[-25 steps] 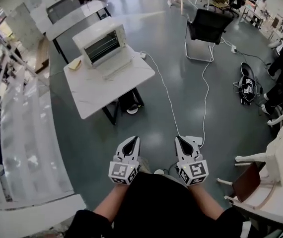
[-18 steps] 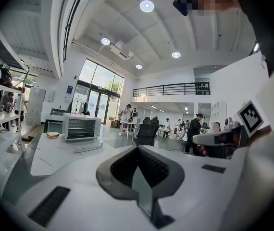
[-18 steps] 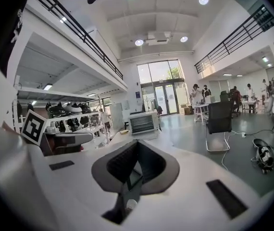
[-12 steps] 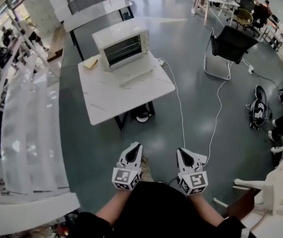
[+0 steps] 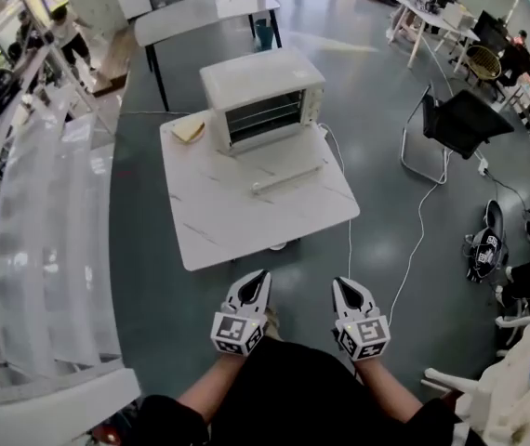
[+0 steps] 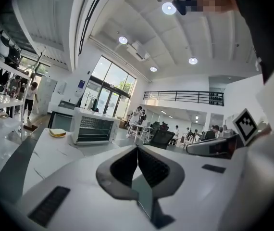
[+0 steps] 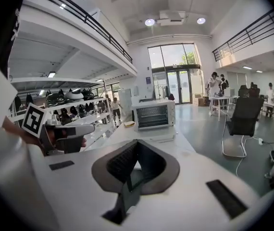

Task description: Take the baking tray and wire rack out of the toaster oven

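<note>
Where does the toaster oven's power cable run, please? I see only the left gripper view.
Observer: The head view shows the cable leaving the toaster oven on its right side, dropping off the table and crossing the floor towards us.
Operator: Thanks. Is the right tool holding anything?
Observer: No, the right gripper view shows the right tool shut and empty.
Operator: Is the oven door open?
Observer: Yes, in the head view the oven door lies folded down on the table.

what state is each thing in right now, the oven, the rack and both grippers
toaster oven, door folded down, open
wire rack, inside the oven
left gripper, jaws shut, empty
right gripper, jaws shut, empty
</note>
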